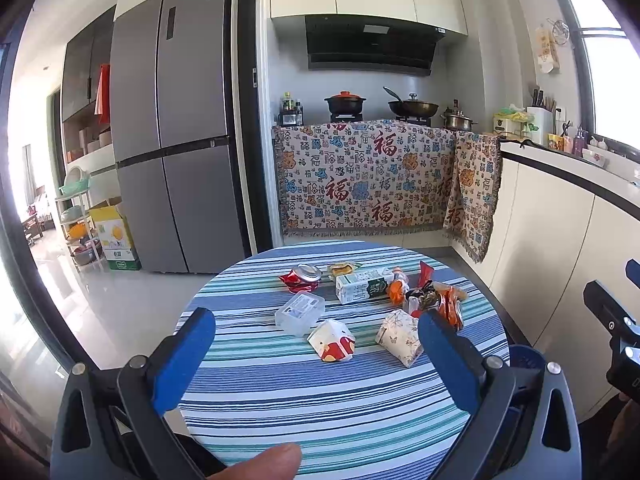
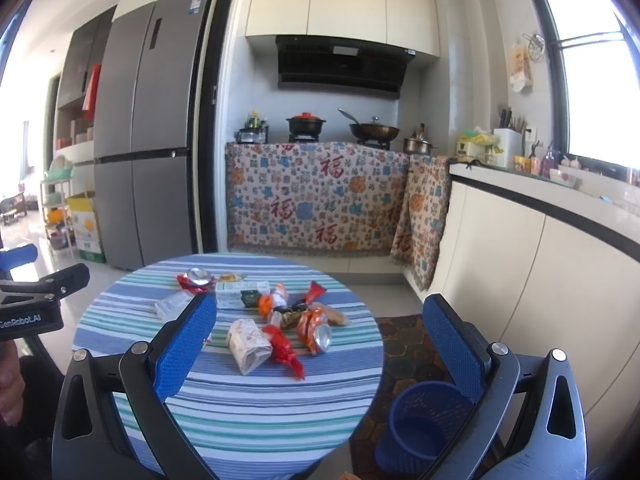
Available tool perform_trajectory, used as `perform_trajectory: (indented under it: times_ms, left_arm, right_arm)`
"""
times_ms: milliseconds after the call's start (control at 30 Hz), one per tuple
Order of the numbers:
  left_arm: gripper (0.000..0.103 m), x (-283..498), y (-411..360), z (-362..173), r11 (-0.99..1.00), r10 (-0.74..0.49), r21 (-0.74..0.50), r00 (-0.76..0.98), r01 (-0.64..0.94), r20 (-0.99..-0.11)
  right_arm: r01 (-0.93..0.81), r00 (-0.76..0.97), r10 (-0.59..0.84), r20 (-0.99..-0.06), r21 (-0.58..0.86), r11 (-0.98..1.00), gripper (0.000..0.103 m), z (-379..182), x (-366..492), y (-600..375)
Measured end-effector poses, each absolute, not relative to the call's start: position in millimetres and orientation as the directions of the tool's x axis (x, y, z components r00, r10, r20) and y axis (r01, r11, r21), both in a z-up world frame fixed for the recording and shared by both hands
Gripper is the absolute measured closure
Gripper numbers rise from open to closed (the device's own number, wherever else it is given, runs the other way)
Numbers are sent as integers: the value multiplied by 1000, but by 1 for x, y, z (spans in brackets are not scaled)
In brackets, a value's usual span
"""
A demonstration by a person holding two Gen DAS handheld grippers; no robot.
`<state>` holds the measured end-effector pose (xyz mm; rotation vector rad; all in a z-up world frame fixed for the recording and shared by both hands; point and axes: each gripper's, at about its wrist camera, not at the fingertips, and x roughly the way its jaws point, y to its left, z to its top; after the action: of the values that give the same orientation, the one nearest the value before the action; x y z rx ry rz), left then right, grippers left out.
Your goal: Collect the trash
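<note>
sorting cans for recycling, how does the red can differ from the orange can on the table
The red can lies at the far left of the litter; the orange can lies nearer, on the right. The red can is red and lies by the milk carton; the orange can is orange and lies next to snack wrappers. Both look crushed, show a silver end, and lie on the striped tablecloth.

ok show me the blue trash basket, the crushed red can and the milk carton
blue trash basket (image 2: 424, 424), right wrist view, inner wall.
crushed red can (image 1: 303, 277), left wrist view, its side.
milk carton (image 1: 362, 286), left wrist view, long side.
</note>
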<state>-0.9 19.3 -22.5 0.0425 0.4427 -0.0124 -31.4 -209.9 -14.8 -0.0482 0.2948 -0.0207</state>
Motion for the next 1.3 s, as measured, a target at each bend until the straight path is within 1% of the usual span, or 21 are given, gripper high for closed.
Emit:
perform_trajectory:
  times_ms: [133, 233, 467, 767, 900, 1033, 1200, 1300]
  left_arm:
    - [0, -3, 22, -25, 998, 30, 68, 920, -4, -390]
    - [0, -2, 23, -28, 997, 28, 75, 922, 2, -387]
    - [0, 8, 17, -41, 995, 14, 98, 899, 33, -439]
    - [0, 29, 21, -67, 997, -28, 47, 853, 61, -521]
    - [0, 36, 20, -80, 997, -9, 57, 840, 48, -542]
    - [0, 46, 20, -97, 996, 41, 92, 825, 13, -563]
    - [0, 67, 28, -121, 998, 49, 50, 795, -24, -604]
    - [0, 87, 30, -134, 1000, 4, -2, 773, -6, -635]
  right_arm:
    - [16, 957, -30, -288, -48, 999, 0, -15, -31, -213]
    - [15, 958, -27, -284, -43, 999, 0, -17, -31, -214]
    - [13, 964, -18, -266, -18, 1000, 0, -20, -31, -220]
    - [-1, 967, 1, -254, -3, 1000, 0, -31, -23, -226]
    - [-1, 957, 0, -291, -6, 1000, 0, -45, -12, -228]
    - [-21, 943, 11, -333, -28, 999, 0, -64, -1, -229]
    - [-46, 920, 22, -392, -50, 998, 0, -92, 16, -228]
    - [-56, 908, 35, -417, -38, 998, 0, -107, 24, -230]
